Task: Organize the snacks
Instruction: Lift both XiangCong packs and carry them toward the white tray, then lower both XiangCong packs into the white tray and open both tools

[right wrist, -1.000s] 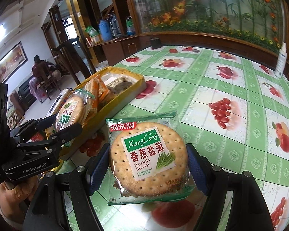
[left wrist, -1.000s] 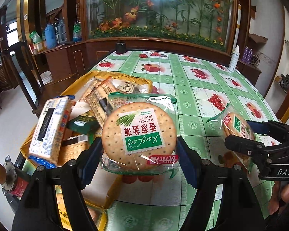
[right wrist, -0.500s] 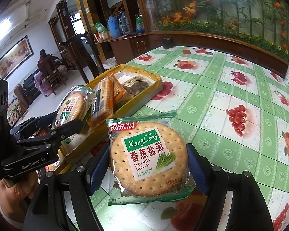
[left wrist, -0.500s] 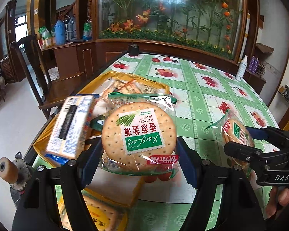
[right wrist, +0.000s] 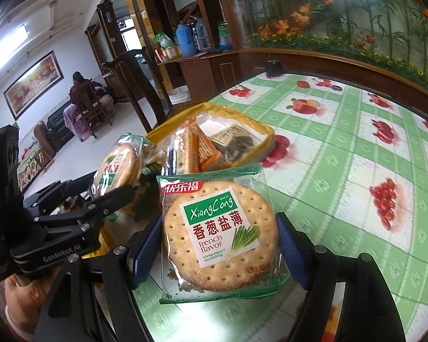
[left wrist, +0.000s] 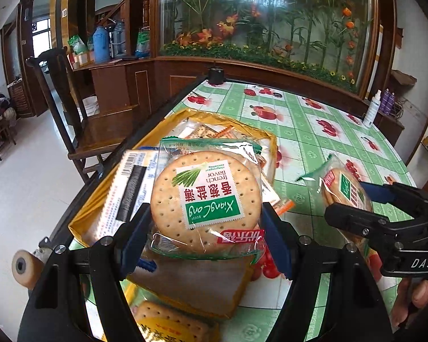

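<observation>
Pointing forward and downward over the snack tray, the left hand-held gripper [left wrist: 205, 225] grips a round cracker packet [left wrist: 207, 199] across its width, its blue pads pressed against the packet's two sides. The packet is held face up with its label reading upside down to the left wrist camera, above the yellow tray [left wrist: 100, 196] that sits at the near edge of the surface [left wrist: 314, 131], which is covered in a green checked cloth with fruit prints. Inside the tray lie a long white biscuit pack [left wrist: 128, 188] beside the held packet and several orange-edged wrappers [left wrist: 214, 134] farther back.

The right hand-held gripper [right wrist: 219, 248] is tilted forward and down in the same way, with its jaws about half apart and closed on a second cracker packet [right wrist: 216, 236] of the same brand, label upright to its own camera. This packet hangs over the cloth, just right of the tray's corner.

Each gripper shows in the other's view: the right one enters the left wrist picture from the right edge, with fingers [left wrist: 413, 293] of the person's right hand wrapped around its handle below. In the right wrist picture the left one stands at the left, and the person's left hand [right wrist: 22, 290] grips its handle from underneath.

A dark wooden chair [left wrist: 80, 119] stands beside the surface near the tray.
</observation>
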Demonstrator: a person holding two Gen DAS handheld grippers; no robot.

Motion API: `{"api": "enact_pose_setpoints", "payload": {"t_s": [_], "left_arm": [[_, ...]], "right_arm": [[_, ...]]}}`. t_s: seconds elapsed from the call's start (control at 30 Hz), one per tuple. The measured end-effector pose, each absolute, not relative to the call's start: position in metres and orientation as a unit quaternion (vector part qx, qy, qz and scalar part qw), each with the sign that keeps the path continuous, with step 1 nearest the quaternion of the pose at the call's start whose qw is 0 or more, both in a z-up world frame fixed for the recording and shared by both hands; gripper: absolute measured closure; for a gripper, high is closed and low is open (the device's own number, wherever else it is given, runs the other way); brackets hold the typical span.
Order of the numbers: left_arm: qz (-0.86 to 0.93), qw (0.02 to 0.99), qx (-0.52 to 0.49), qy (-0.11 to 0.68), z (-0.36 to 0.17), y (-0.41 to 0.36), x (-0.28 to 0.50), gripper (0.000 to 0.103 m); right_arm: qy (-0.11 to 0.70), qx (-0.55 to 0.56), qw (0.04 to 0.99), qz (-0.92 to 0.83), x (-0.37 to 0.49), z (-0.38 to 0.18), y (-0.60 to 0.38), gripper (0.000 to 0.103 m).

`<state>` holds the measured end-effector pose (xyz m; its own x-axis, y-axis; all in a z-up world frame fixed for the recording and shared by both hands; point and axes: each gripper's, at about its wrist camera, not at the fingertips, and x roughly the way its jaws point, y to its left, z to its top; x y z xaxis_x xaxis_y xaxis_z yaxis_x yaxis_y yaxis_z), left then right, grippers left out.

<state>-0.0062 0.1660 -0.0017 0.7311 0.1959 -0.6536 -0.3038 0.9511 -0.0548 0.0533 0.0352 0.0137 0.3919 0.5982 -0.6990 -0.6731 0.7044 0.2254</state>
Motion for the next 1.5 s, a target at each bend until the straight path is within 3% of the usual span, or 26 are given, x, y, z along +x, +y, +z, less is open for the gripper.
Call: {"api": "enact_pose_setpoints", "payload": {"t_s": [0.8, 1.5], "left_arm": [[0.16, 0.921, -0.067, 0.349, 0.006, 0.199, 0.031, 0.028], [0.169, 0.912, -0.066, 0.369, 0.0, 0.214, 0.054, 0.028]], "right_arm": [[0.39, -0.03, 0.821, 0.415, 0.113, 0.031, 0.105, 0.026], [0.415, -0.019, 0.808, 0.418, 0.164, 0.012, 0.147, 0.026]]}}
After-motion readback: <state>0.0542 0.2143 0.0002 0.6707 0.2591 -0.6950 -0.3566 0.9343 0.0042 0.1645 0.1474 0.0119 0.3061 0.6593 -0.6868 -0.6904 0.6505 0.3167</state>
